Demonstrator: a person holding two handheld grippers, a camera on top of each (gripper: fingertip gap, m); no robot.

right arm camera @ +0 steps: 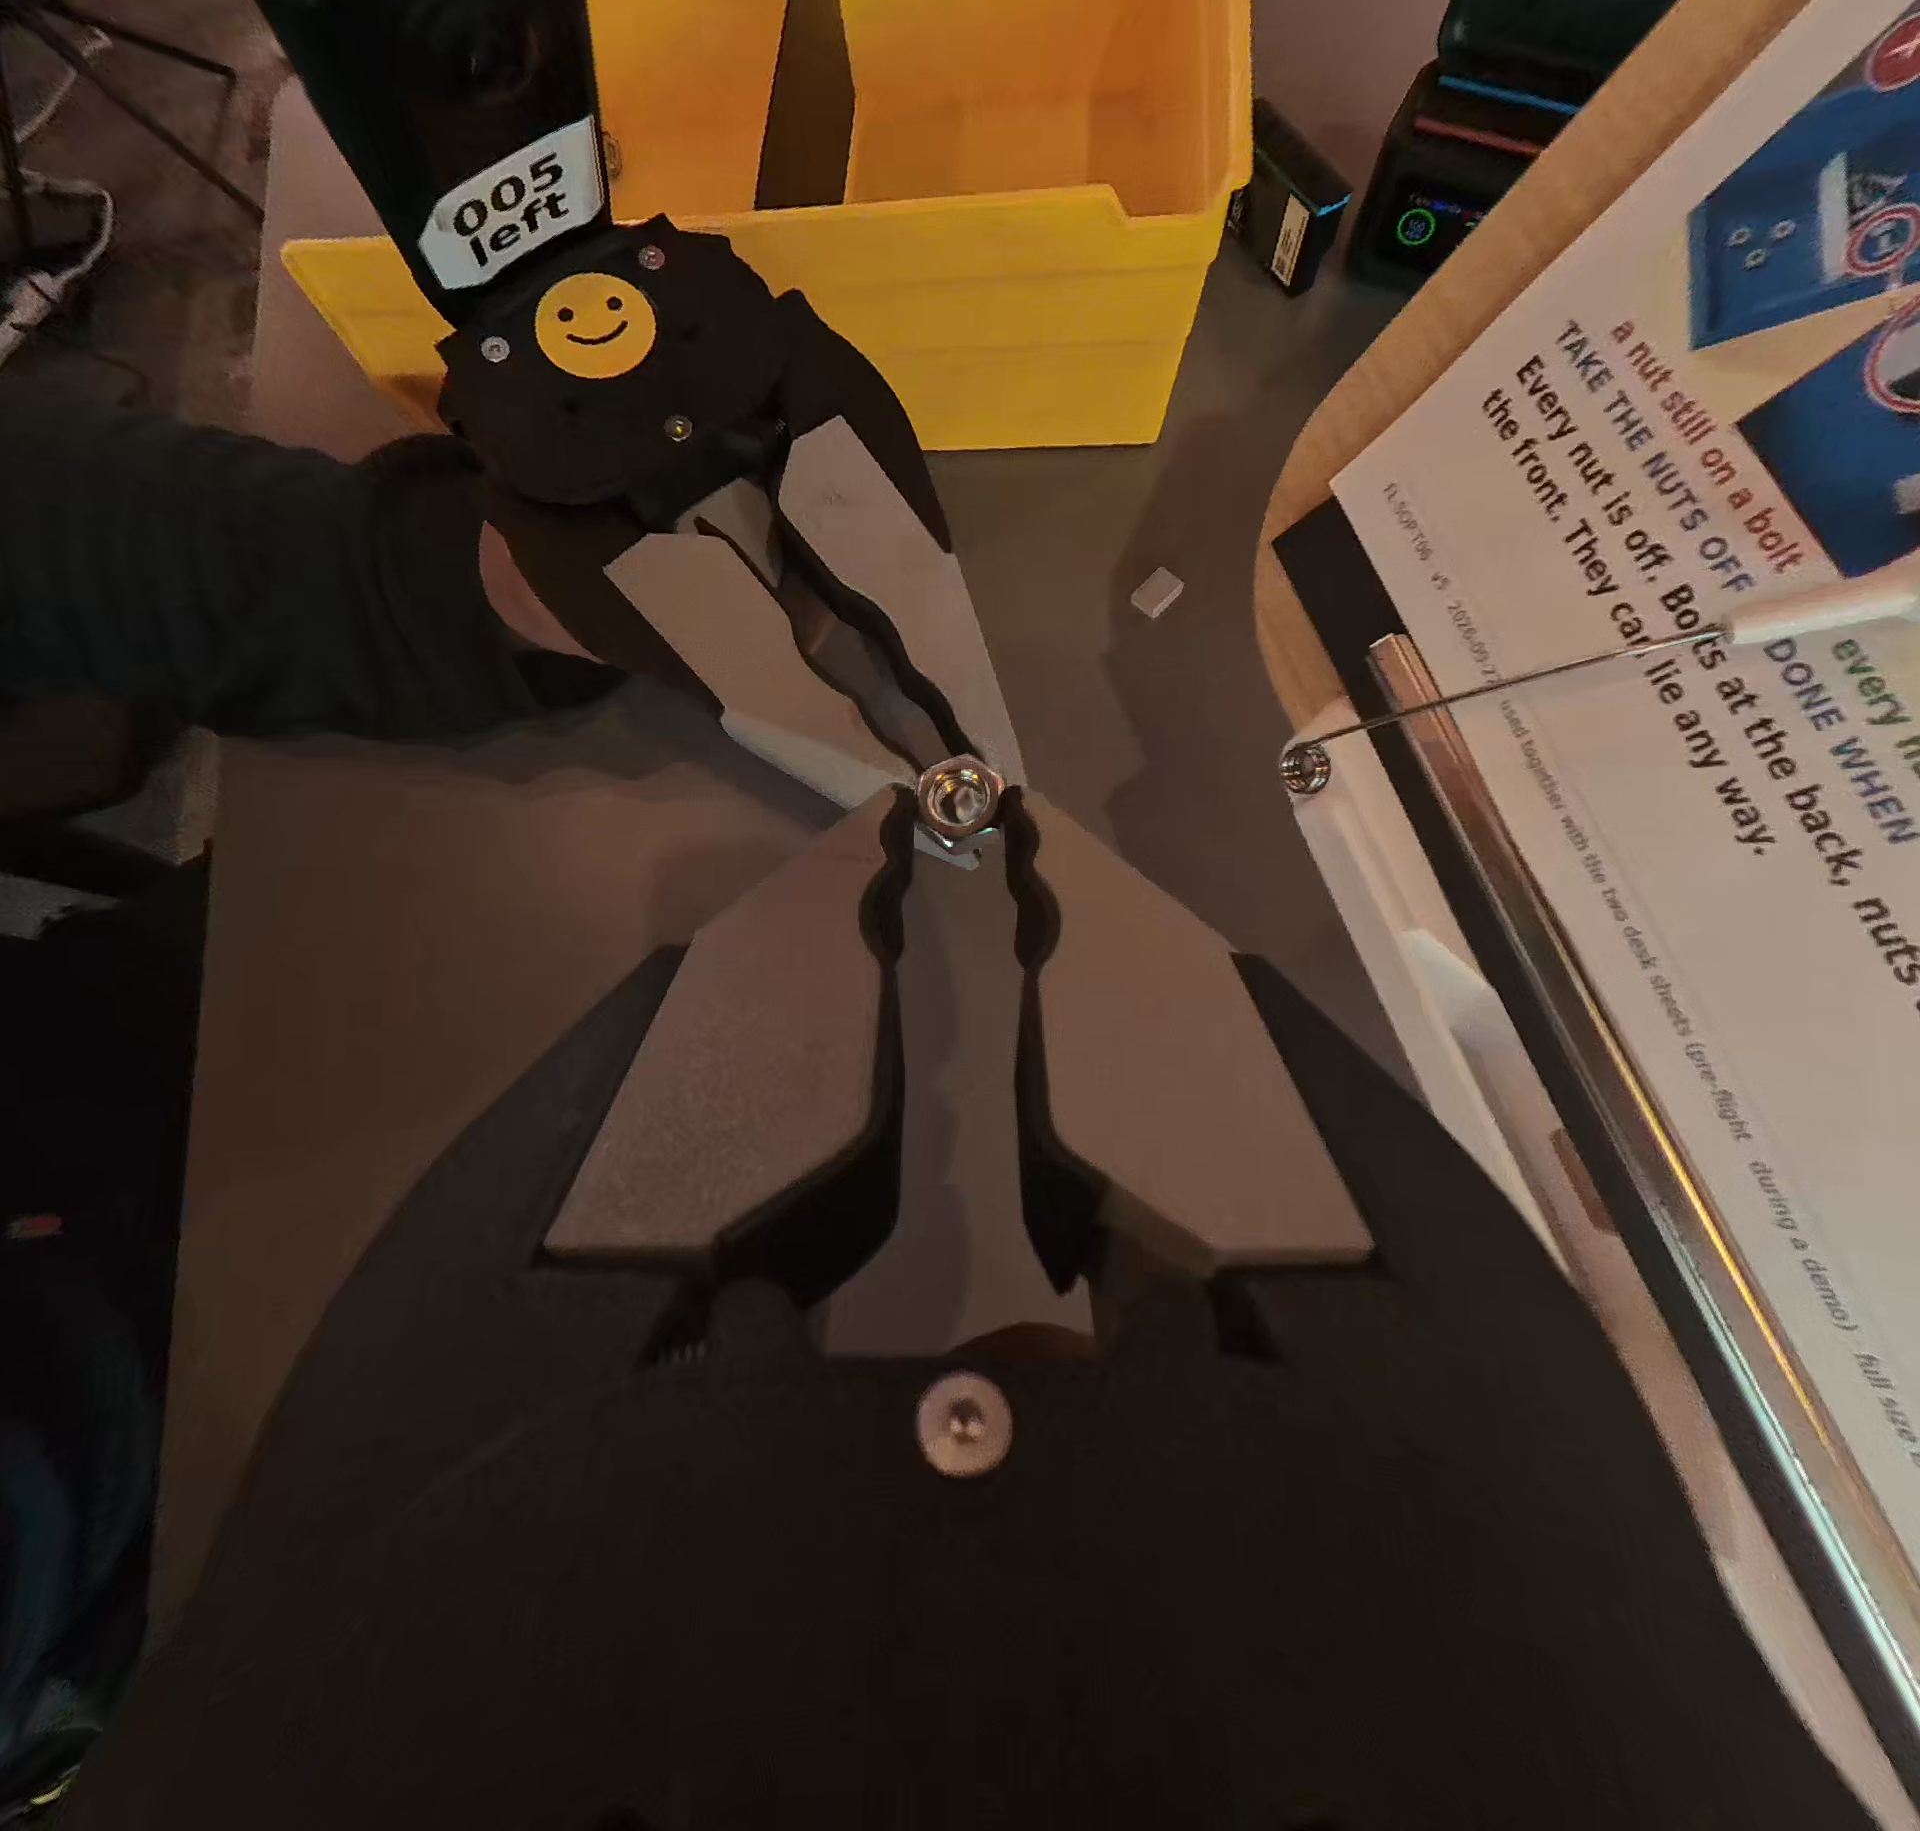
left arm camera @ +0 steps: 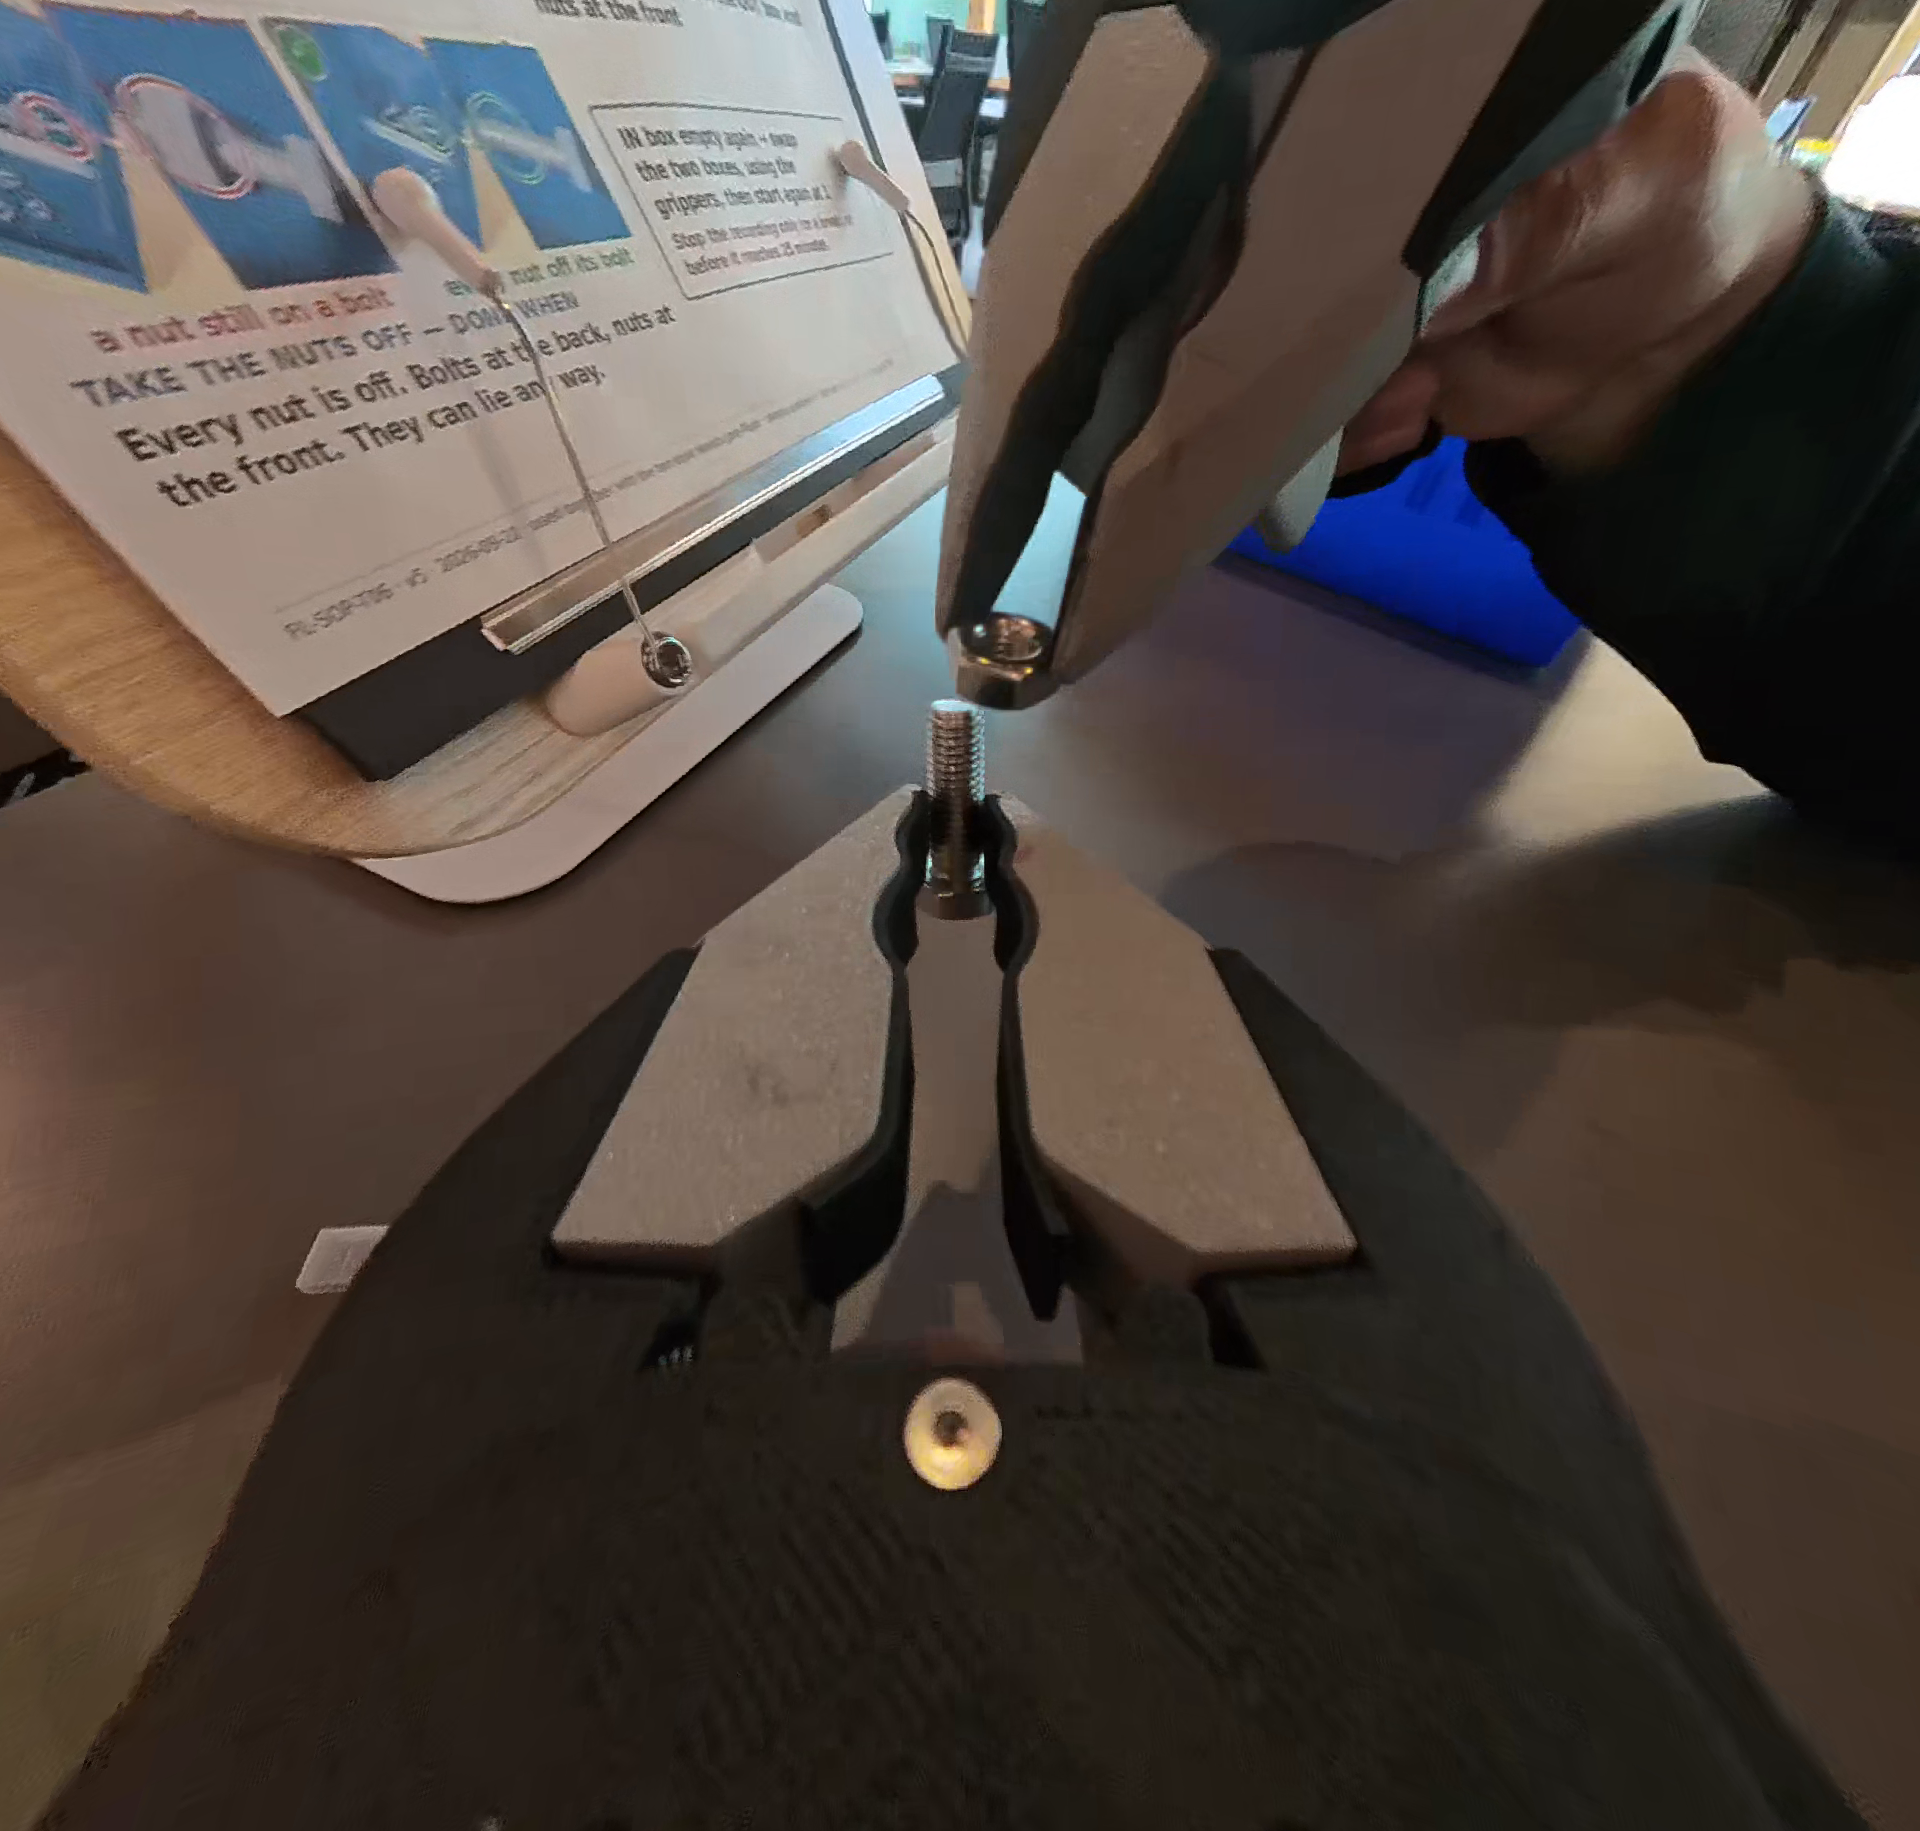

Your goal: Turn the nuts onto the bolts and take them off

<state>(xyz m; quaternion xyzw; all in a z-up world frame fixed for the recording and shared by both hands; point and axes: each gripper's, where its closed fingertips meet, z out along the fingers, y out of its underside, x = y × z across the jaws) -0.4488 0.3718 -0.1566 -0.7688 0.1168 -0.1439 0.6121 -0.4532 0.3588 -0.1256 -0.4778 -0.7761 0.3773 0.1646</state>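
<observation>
My left gripper (left arm camera: 954, 846) is shut on a silver bolt (left arm camera: 956, 773), threaded end pointing away from the camera. My right gripper (left arm camera: 1006, 654) comes in from the upper right and is shut on a silver hex nut (left arm camera: 1004, 661), held just above and slightly right of the bolt's tip, with a small gap between them. In the right wrist view my right gripper (right arm camera: 956, 820) holds the nut (right arm camera: 956, 802) at its fingertips, and the bolt's tip shows through the nut's hole. The left gripper (right arm camera: 940, 753) reaches in from the upper left.
A wooden stand with an instruction sheet (left arm camera: 416, 327) stands at the left on the dark table (left arm camera: 1455, 1054); it shows at the right in the right wrist view (right arm camera: 1662, 742). A yellow bin (right arm camera: 935, 275) sits behind the grippers. A blue box (left arm camera: 1434, 545) lies far right. A small white block (right arm camera: 1156, 592) lies on the table. Both grippers' tips are close together, under 4 cm apart.
</observation>
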